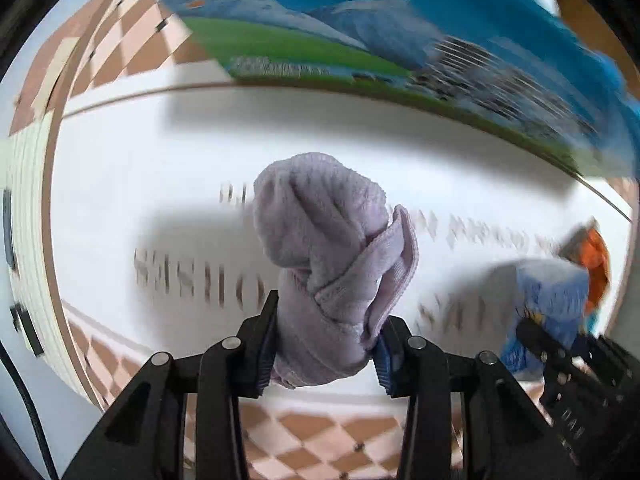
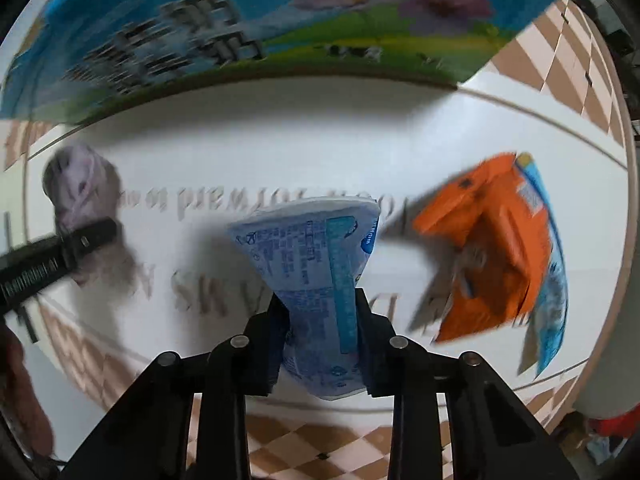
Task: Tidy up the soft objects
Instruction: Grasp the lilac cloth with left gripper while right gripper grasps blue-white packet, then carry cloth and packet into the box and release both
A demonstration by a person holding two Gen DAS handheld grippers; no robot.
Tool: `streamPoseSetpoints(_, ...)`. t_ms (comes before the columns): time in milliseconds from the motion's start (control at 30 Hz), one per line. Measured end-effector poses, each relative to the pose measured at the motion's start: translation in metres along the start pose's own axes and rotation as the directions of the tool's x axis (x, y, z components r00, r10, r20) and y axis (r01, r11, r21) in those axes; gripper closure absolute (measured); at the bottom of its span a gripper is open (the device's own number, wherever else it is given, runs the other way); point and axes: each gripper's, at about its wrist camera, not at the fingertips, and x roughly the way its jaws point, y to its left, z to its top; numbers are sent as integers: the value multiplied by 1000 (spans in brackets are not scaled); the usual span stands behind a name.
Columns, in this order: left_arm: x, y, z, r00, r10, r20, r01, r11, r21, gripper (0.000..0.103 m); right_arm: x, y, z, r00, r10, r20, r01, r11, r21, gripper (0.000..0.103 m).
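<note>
My left gripper [image 1: 325, 344] is shut on a lilac towel [image 1: 328, 264], bunched up and held above the white mat [image 1: 120, 184]. My right gripper [image 2: 320, 336] is shut on a blue and white soft pack [image 2: 320, 256], squeezed at its middle. In the right wrist view the towel [image 2: 80, 188] and the left gripper's finger [image 2: 76, 240] show at the far left. In the left wrist view the blue pack [image 1: 548, 300] and the right gripper [image 1: 560, 356] show at the lower right. An orange and blue pack [image 2: 504, 252] lies on the mat to the right.
A large blue and green printed carton [image 1: 360, 36] stands at the far edge of the mat, also in the right wrist view [image 2: 240, 28]. The mat has grey lettering and lies on a brown and pink checked cloth [image 1: 320, 440].
</note>
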Motion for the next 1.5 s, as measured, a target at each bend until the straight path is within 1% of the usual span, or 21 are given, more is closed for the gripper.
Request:
streamPoseSetpoints(67, -20, 1, -17, 999, -29, 17, 29, 1000, 8, 66, -14, 0, -11, 999, 40, 15, -39, 999, -9, 71)
streamPoseSetpoints(100, -43, 9, -29, 998, -49, 36, 49, 999, 14, 66, -28, -1, -17, 997, 65, 31, -64, 998, -16, 71)
streamPoseSetpoints(233, -110, 4, -37, 982, -125, 142, 120, 992, 44, 66, -79, -6, -24, 985, 143, 95, -140, 990, -33, 71)
streamPoseSetpoints(267, -132, -3, -21, 976, -138, 169, 130, 990, 59, 66, -95, -8, -23, 980, 158, 121, -155, 987, -36, 71)
streamPoseSetpoints(367, -164, -14, 20, 962, -164, 220, 152, 986, 69, 65, -147, -14, -14, 959, 197, 206, -192, 980, -42, 71)
streamPoseSetpoints(433, -176, -35, 43, 959, -145, 243, 133, 989, 64, 65, -178, -17, 6, 943, 197, 269, -191, 980, -48, 71)
streamPoseSetpoints(500, -172, -38, 77, 966, -110, 232, 100, 994, 53, 65, -194, -23, 34, 936, 161, 314, -157, 987, -39, 71)
streamPoseSetpoints(567, -149, -43, 125, 978, -109, 179, 107, 994, 25, 65, -199, -31, 66, 938, 131, 322, -133, 991, -14, 71)
streamPoseSetpoints(667, -142, -35, 156, 992, -84, 98, 85, 996, -6, 65, -181, -38, 112, 954, 81, 289, -96, 995, 38, 71)
streamPoseSetpoints(700, -137, -37, 164, 991, -97, 92, 97, 995, -2, 65, -170, -40, 126, 961, 59, 268, -75, 996, 52, 71)
streamPoseSetpoints(767, -114, -36, 192, 996, -87, 37, 87, 996, -11, 65, -151, -41, 148, 973, 35, 227, -54, 996, 74, 71)
streamPoseSetpoints(900, -88, -34, 209, 996, -83, -28, 83, 996, -31, 65, -119, -44, 173, 986, 3, 167, -20, 995, 100, 71)
streamPoseSetpoints(1100, -69, -38, 209, 996, -67, -62, 66, 997, -26, 65, -98, -43, 178, 992, -19, 124, 4, 993, 120, 71)
streamPoseSetpoints(1200, -66, -39, 209, 994, -72, -79, 71, 997, -16, 61, -93, -44, 181, 993, -25, 113, 10, 992, 128, 70)
streamPoseSetpoints(1267, -63, -38, 208, 989, -107, -105, 104, 994, -36, 56, -89, -43, 184, 996, -18, 92, 6, 991, 130, 63)
streamPoseSetpoints(1300, -65, -38, 208, 987, -124, -100, 121, 992, -36, 45, -87, -43, 185, 997, -10, 72, 0, 992, 130, 60)
streamPoseSetpoints(1333, -68, -38, 207, 989, -118, -85, 116, 993, -30, 36, -86, -42, 185, 998, -5, 56, -2, 992, 125, 52)
streamPoseSetpoints(1367, -73, -39, 207, 993, -101, -56, 100, 995, -21, 19, -85, -40, 186, 999, -1, 43, -4, 993, 116, 34)
streamPoseSetpoints(1400, -80, -40, 205, 996, -87, -29, 87, 996, -15, 14, -87, -37, 185, 999, 5, 42, -9, 995, 103, 25)
streamPoseSetpoints(1433, -85, -40, 204, 997, -82, -12, 81, 997, -14, 14, -89, -35, 185, 999, 0, 49, -5, 996, 92, 12)
streamPoseSetpoints(1500, -96, -42, 199, 996, -89, 7, 89, 996, -10, 14, -96, -28, 184, 997, -26, 67, 22, 998, 66, 11)
